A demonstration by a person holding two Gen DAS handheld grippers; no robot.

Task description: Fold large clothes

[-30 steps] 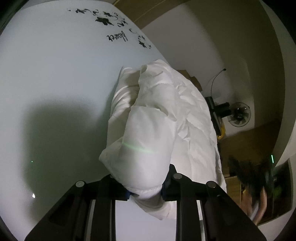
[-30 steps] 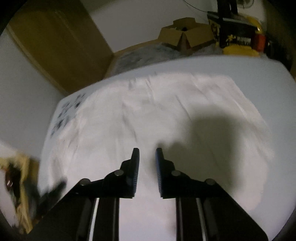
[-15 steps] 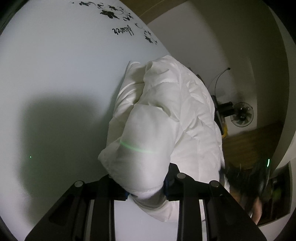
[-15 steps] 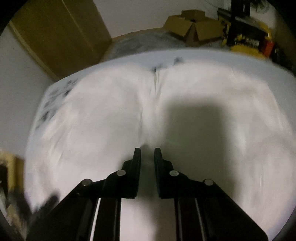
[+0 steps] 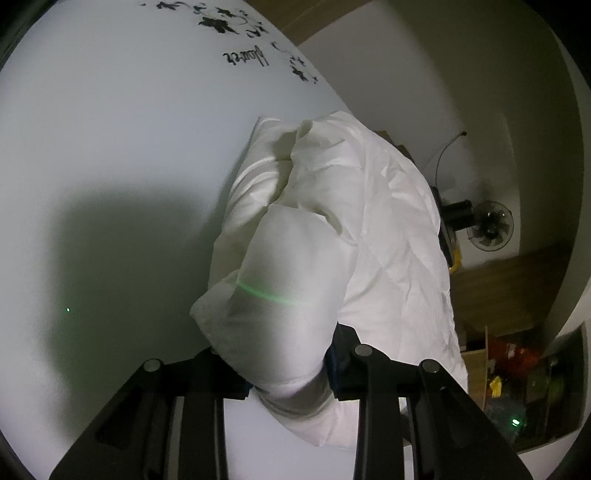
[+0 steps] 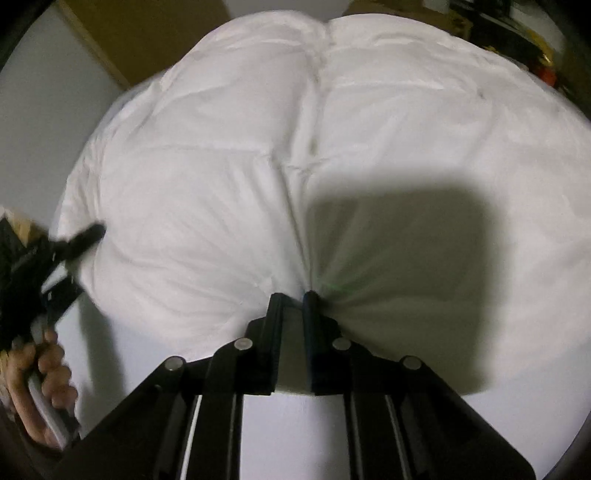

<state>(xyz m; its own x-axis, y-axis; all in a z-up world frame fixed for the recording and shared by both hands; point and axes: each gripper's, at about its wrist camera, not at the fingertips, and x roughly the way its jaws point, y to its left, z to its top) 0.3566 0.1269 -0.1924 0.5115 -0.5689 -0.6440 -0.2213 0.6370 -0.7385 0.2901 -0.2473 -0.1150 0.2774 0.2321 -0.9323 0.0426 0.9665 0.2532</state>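
The white quilted down jacket (image 6: 303, 155) lies spread on a white table (image 5: 110, 166), its centre seam running away from the right wrist camera. On the left side, a padded sleeve (image 5: 288, 302) is lifted off the table and bulges toward the lens, hiding the left gripper's (image 5: 291, 363) fingertips and part of the jacket body. A green light line crosses the sleeve. The left gripper's jaws stand partly apart with the sleeve cuff bunched between them and pressed on both sides. The right gripper (image 6: 293, 297) has its jaws nearly together, pinching the jacket hem at the seam; fabric puckers radiate from the pinch. In the right view, a hand (image 6: 40, 387) holds the left gripper's handle. Black floral print (image 5: 236, 26) marks the table's far end. A fan (image 5: 489, 230) and cardboard boxes (image 5: 476, 365) stand beyond the table.
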